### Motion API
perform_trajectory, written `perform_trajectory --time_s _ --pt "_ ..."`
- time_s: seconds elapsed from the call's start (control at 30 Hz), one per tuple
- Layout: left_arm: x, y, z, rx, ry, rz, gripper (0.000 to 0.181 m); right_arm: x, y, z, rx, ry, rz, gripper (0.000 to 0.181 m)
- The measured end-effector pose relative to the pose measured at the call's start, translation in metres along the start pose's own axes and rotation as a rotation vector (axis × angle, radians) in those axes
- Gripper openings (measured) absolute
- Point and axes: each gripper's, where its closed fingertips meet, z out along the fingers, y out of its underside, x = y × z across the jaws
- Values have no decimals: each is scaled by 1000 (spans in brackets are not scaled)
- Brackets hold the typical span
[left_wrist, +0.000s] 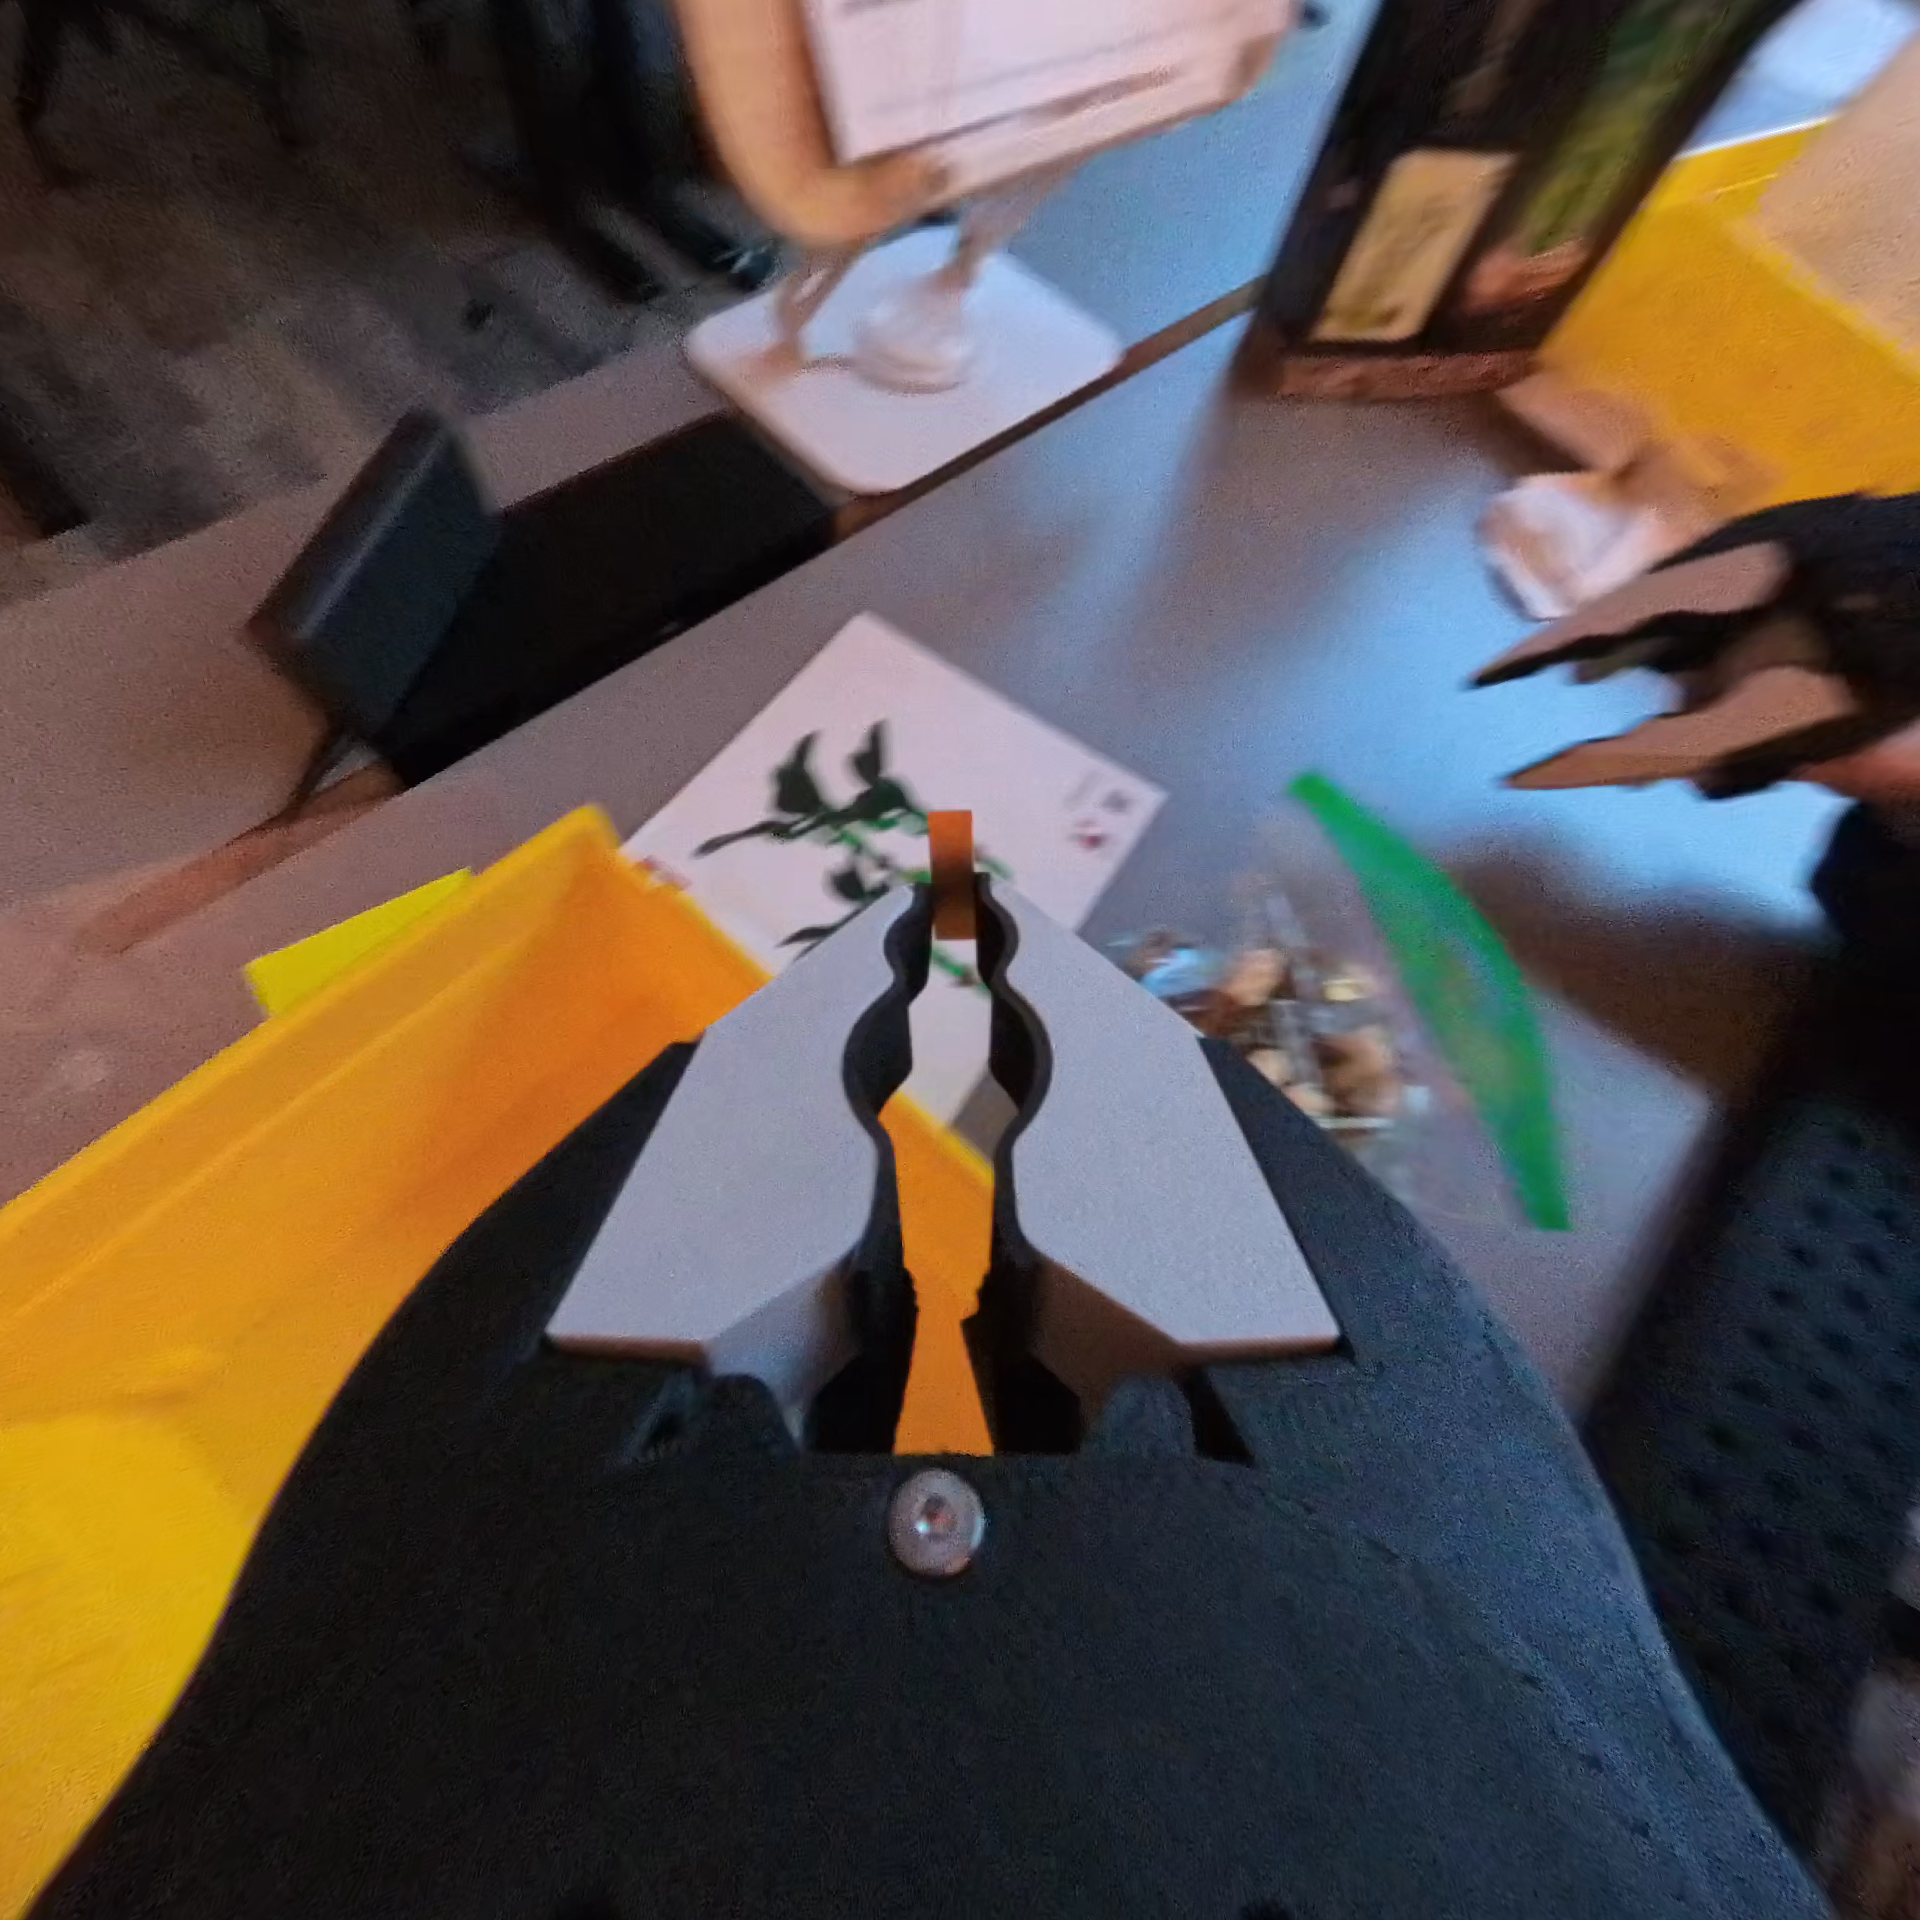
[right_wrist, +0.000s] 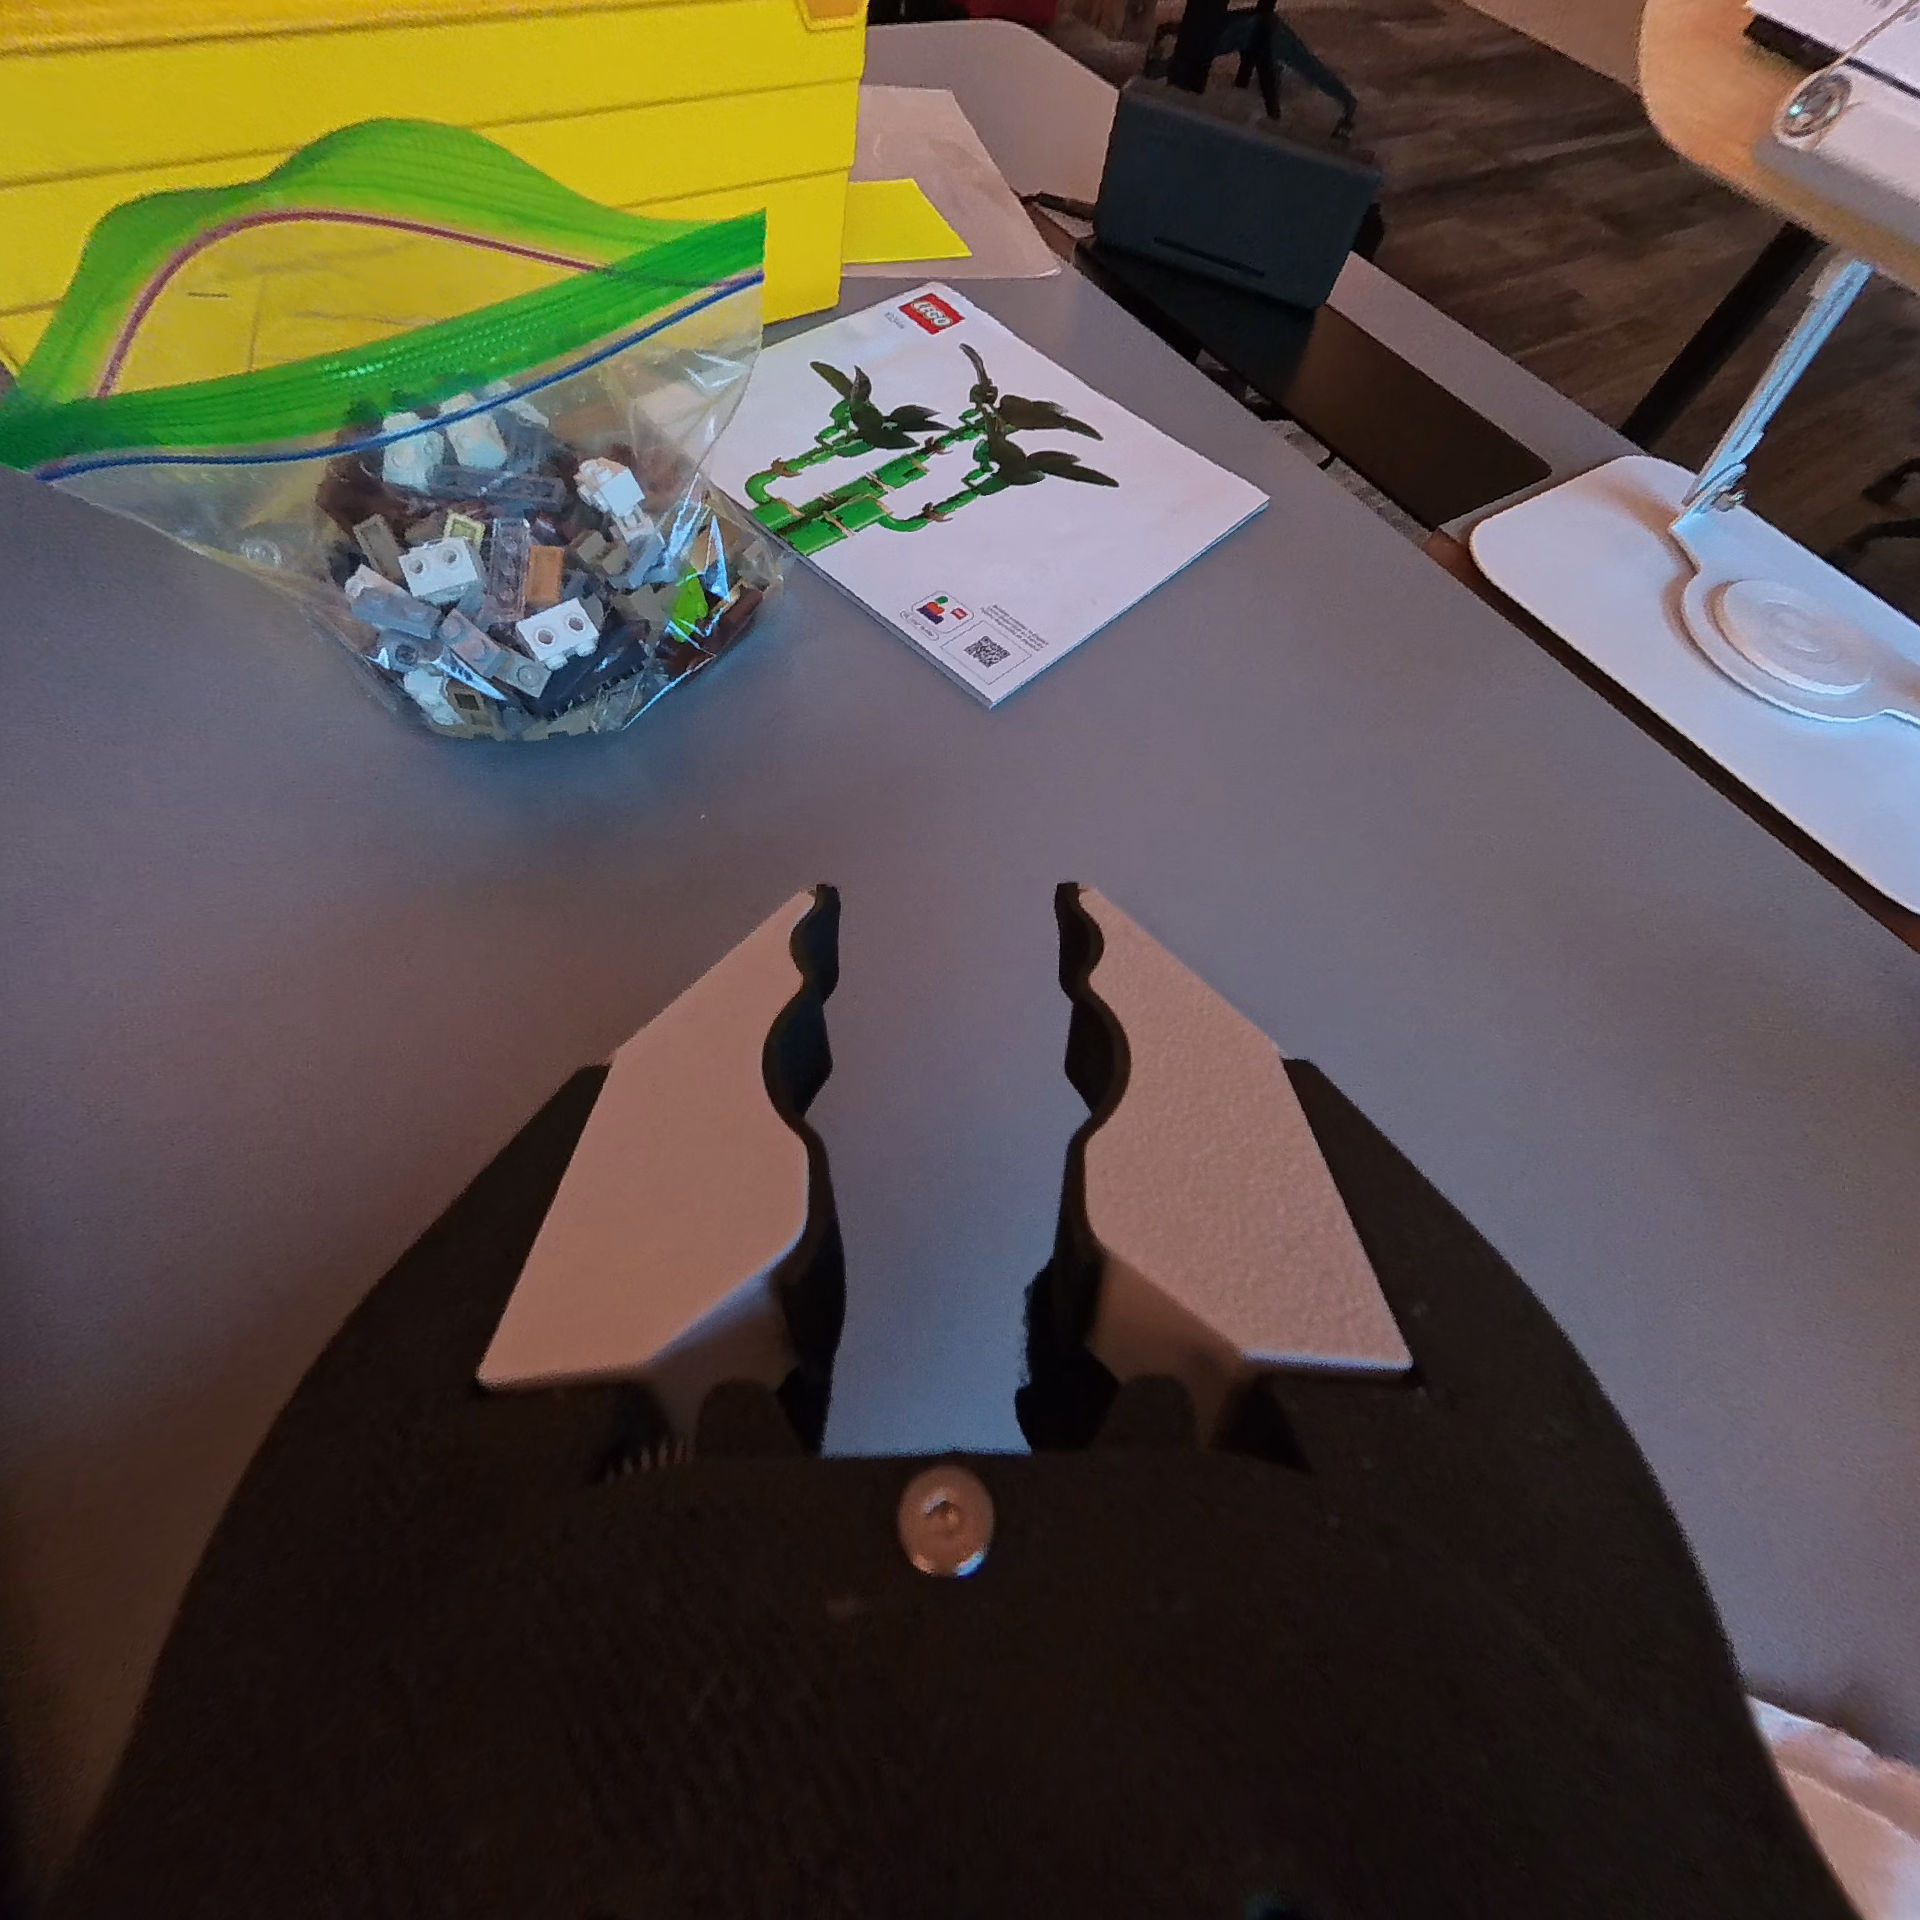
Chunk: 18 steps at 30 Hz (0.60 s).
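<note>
My left gripper (left_wrist: 951, 902) is shut on a small flat orange-brown piece (left_wrist: 950, 868) that sticks out past its fingertips. It hangs above the edge of a yellow bin (left_wrist: 343, 1101) and a white booklet with a green plant picture (left_wrist: 935, 748). A clear zip bag with a green top (right_wrist: 436, 436), full of small building bricks, stands on the grey table (right_wrist: 1143, 790); it also shows in the left wrist view (left_wrist: 1455, 997). My right gripper (right_wrist: 940, 904) is open and empty above bare table, short of the bag and the booklet (right_wrist: 987, 488). It also shows at the right of the left wrist view (left_wrist: 1662, 707).
A yellow bin (right_wrist: 416, 114) stands behind the bag. A dark box with a plant picture (left_wrist: 1475, 177) stands at the far table edge. A white lamp base (right_wrist: 1714, 644) sits on the neighbouring table at the right. A dark grey box (right_wrist: 1236, 197) lies beyond the table.
</note>
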Motion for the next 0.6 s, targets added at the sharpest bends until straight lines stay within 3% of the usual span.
perform_trajectory --time_s 0.1,0.2,0.4,0.5,0.6 --pt "113 -13 -12 12 275 107 6 -3 4 3 -31 2 -30 42" --pt "167 9 9 -112 343 145 6 -4 6 4 -47 4 -44 42" --pt "167 38 46 -265 323 35 6 -2 2 0 -22 10 -41 41" --pt "169 45 48 -319 357 5 22 -2 1 -1 -23 11 -45 42" --pt "154 42 43 -320 290 32 40 -3 1 -1 -31 13 -60 42"
